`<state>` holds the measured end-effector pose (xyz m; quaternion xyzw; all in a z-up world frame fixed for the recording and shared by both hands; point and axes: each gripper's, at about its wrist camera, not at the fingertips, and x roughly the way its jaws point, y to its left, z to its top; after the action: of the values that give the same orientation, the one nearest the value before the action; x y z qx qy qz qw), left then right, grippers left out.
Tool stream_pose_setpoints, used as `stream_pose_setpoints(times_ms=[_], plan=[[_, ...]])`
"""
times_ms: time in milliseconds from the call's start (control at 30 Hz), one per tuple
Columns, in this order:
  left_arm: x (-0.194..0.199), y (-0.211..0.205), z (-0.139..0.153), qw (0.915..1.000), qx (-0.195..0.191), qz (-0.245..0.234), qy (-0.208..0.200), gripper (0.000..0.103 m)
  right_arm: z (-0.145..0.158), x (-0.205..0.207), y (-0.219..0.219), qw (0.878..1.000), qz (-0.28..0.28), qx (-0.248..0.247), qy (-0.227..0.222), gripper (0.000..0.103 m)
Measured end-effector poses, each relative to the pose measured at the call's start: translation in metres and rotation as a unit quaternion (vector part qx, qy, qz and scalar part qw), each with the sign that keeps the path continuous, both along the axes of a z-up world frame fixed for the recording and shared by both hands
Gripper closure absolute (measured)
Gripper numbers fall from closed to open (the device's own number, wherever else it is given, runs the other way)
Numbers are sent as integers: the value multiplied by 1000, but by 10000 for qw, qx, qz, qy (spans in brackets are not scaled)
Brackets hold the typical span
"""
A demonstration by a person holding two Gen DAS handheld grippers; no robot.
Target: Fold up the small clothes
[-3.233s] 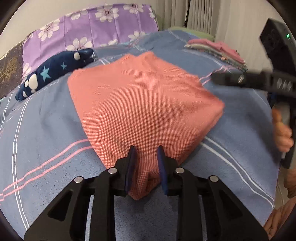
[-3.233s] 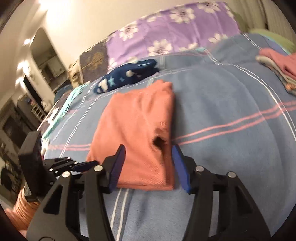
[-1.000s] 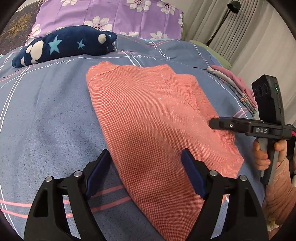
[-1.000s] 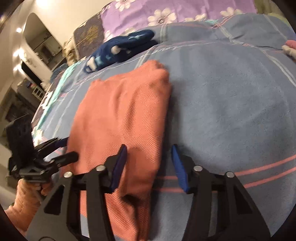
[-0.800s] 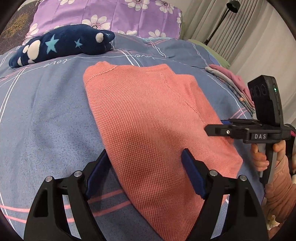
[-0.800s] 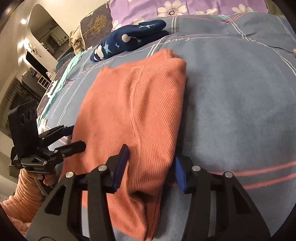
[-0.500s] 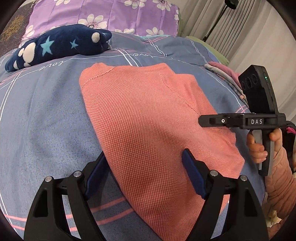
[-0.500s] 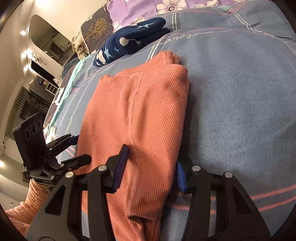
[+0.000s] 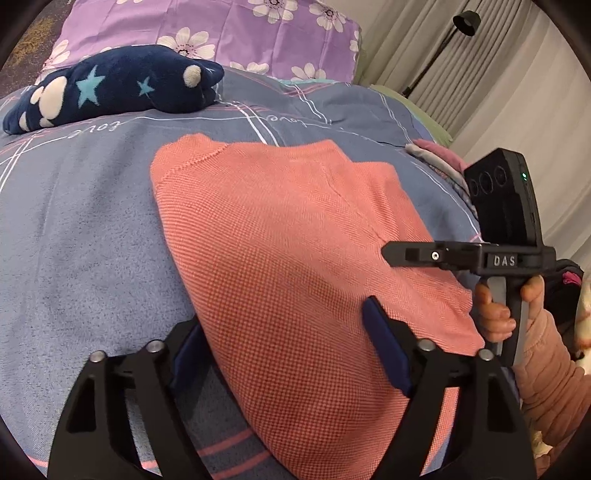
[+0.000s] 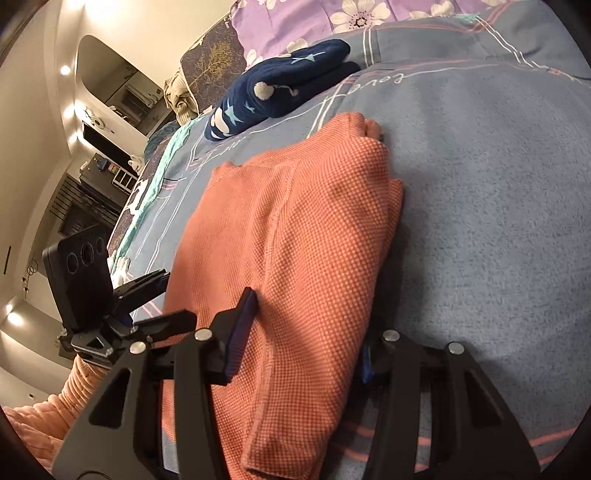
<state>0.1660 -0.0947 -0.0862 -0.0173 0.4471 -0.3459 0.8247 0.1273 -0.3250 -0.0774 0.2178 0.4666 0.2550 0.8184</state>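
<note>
A folded salmon knit garment lies flat on the blue blanket. My left gripper straddles its near left part. One finger is tucked at the left edge and the other rests on top; the jaws are closing but do not pinch the cloth. My right gripper straddles the thick right fold. Its left pad lies on the cloth and its right pad is half hidden beside the edge, not squeezing. Each gripper also shows in the other view, the right gripper and the left gripper.
A navy star-patterned plush lies beyond the garment, with a purple flowered pillow behind it. A stack of folded clothes sits at the right bed edge near curtains. A person's hand holds the right gripper's handle.
The left gripper released the near corner and opened wide, then narrowed a little. The right gripper slid forward along the right fold, which now lies between its fingers.
</note>
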Motion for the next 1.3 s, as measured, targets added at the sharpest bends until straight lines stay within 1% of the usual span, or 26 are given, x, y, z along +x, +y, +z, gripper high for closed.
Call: stream_pose_setpoints(times_ms=[67,233,300,400,433,533,600,633,700,733,800,833,867,900,967,1000,1033,1100,1167,1300], plan=[[-1,0,0,10000,42,22,-46,30,0,-2,0,10000,-20,-20,-4,55],[-4,1,2,9999,92,69,-87,33,4,-11,-2,9998,-94,-173,22,57],[-7,3,3,9998,131,95,-91,34,9,-18,-6,9994,-195,-293,12,59],[-16,6,6,9995,258,62,-163,34,13,-24,-14,9974,-380,-609,-87,57],[-17,7,5,9995,263,50,-160,34,12,-23,-15,9974,-363,-617,-70,57],[-12,7,3,9997,217,44,-76,34,5,-16,-13,9985,-356,-423,39,51],[-7,4,1,9998,170,74,-34,34,1,-10,-3,9997,-9,-227,-1,42],[-4,2,0,9998,165,84,-27,33,1,-8,3,9996,172,-208,-52,41],[-2,0,-1,9998,168,91,-24,33,2,-5,11,9993,246,-279,-106,41],[-3,-1,0,9998,178,84,-31,33,2,-4,13,9993,229,-286,-106,42],[-3,-2,1,9997,211,75,-61,35,3,-1,13,9995,136,-276,-96,56],[-3,-2,2,9996,229,95,-95,42,3,-1,12,9996,99,-238,-81,61],[-5,-2,4,9995,251,137,-144,51,4,-1,10,9999,41,-148,-68,71],[-6,-2,6,9993,272,164,-188,54,7,-3,10,9999,5,-132,-101,77],[-14,-5,15,9980,392,197,-448,67,16,-10,16,9989,-34,-360,-287,79],[-20,-8,21,9968,472,183,-620,70,22,-14,20,9978,-43,-533,-403,79],[-24,-9,25,9961,501,164,-706,72,29,-19,25,9958,-52,-725,-548,80],[-32,-11,33,9943,543,139,-909,73,38,-26,30,9932,-80,-901,-739,80],[-42,-11,42,9921,561,113,-1120,74,50,-36,32,9908,-129,-958,-951,80],[-56,-8,62,9895,415,89,-1380,75,74,-54,31,9857,-248,-1005,-1327,80]])
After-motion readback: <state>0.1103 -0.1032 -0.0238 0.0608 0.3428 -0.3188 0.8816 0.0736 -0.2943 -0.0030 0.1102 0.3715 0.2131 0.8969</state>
